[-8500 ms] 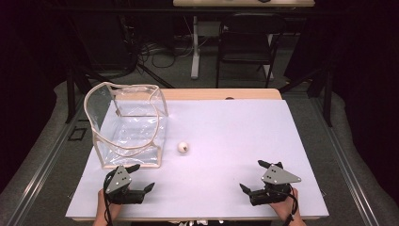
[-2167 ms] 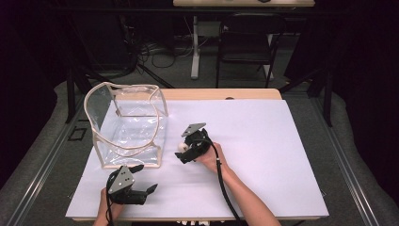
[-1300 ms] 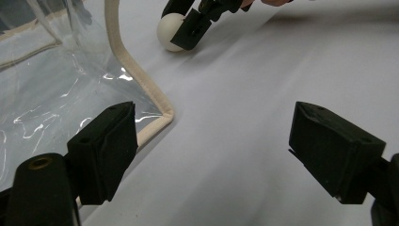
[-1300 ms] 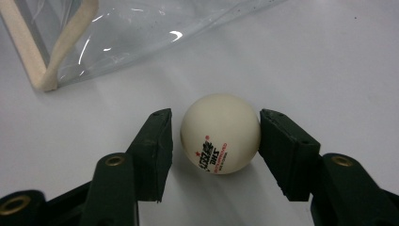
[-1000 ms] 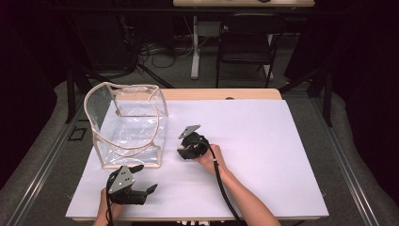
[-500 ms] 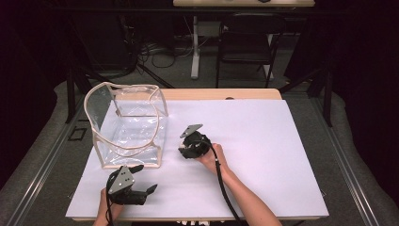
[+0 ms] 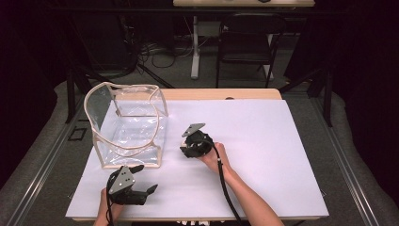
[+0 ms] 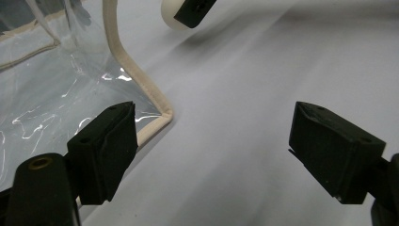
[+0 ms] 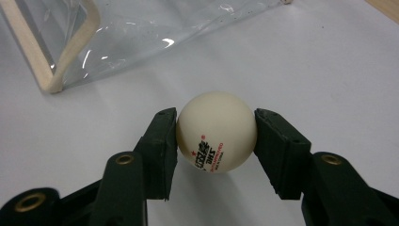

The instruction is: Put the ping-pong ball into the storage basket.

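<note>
A white table-tennis ball (image 9: 216, 132) with red and black print sits between the pads of my right gripper (image 9: 216, 136), which is shut on it. In the high view this right gripper (image 7: 194, 145) is at the middle of the white sheet (image 7: 273, 141), just right of a clear bag (image 7: 127, 125) with beige trim. The ball (image 8: 173, 16) also peeks in at the top of the left gripper view, low over the sheet. My left gripper (image 7: 145, 179) rests near the front edge, open, below the bag's near corner (image 8: 162, 115). Nothing is between the left gripper (image 8: 211, 136) jaws.
The clear bag (image 9: 141, 28) stands upright with its top open at the left of the table. The sheet spreads wide to the right of my right hand. A dark chair (image 7: 247, 42) and cables stand on the floor beyond the table's far edge.
Since the earliest frame, my right gripper came from the front right corner to the ball lying mid-table and closed on it. Over the last second it has barely shifted. The left gripper stayed put.
</note>
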The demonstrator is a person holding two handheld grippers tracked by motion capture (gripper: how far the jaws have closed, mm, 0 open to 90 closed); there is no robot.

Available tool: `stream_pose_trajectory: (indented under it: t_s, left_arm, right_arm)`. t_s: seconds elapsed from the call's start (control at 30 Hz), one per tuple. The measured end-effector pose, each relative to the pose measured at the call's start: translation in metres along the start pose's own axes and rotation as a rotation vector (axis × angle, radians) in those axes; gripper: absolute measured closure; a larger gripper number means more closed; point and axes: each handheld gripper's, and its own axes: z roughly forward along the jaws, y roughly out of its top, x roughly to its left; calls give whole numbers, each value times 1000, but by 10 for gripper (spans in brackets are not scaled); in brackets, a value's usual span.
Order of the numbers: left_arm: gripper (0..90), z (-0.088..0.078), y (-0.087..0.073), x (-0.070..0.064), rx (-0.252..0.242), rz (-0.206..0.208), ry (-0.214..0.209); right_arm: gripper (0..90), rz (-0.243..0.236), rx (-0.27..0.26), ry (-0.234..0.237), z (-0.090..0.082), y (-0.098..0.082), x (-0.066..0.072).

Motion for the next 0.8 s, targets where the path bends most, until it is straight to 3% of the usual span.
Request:
stream_pose_trajectory:
  t_s: [0.8]
  left_arm:
    - [163, 0, 0, 0, 0, 0, 0]
  right_arm:
    - [504, -19, -14, -25, -23, 8, -4]
